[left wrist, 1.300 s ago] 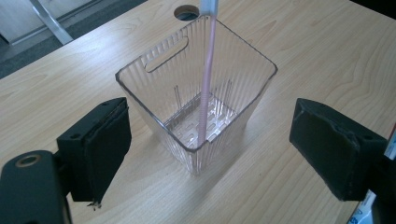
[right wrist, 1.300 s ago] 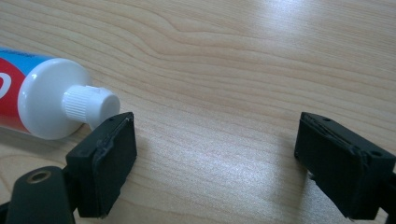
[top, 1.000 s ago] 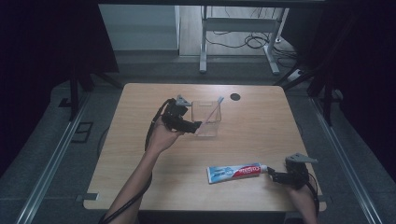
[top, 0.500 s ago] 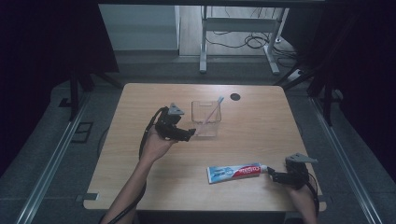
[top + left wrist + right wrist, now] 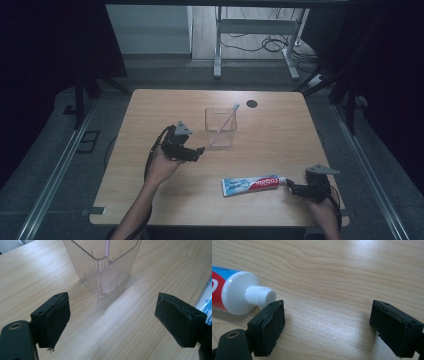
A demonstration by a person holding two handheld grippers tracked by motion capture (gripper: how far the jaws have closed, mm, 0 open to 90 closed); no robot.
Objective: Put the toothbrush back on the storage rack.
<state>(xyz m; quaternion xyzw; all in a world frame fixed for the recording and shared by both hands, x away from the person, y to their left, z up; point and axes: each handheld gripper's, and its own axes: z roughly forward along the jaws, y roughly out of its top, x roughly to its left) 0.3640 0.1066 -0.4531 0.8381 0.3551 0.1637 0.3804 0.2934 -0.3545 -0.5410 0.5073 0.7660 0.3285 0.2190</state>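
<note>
The toothpaste tube (image 5: 254, 184) lies flat on the wooden table (image 5: 150, 107), near the front edge on the person's right side, with its long axis running roughly left to right and its white cap (image 5: 259, 296) pointing toward the right gripper (image 5: 299, 189). The right gripper is much the nearer of the two; its jaws are spread wide with nothing between them. In the right gripper view, the cap sits just beside and beyond the left-hand jaw, outside the gap, so a grasp would probably require shifting the gripper sideways toward the tube. The left gripper (image 5: 196, 152) is well apart from the tube, its jaws also spread and empty, aimed at the clear ribbed plastic cup (image 5: 102, 265). The cup stands upright just ahead of those jaws, not touching them, and holds a toothbrush (image 5: 229, 118) leaning on its rim.
</note>
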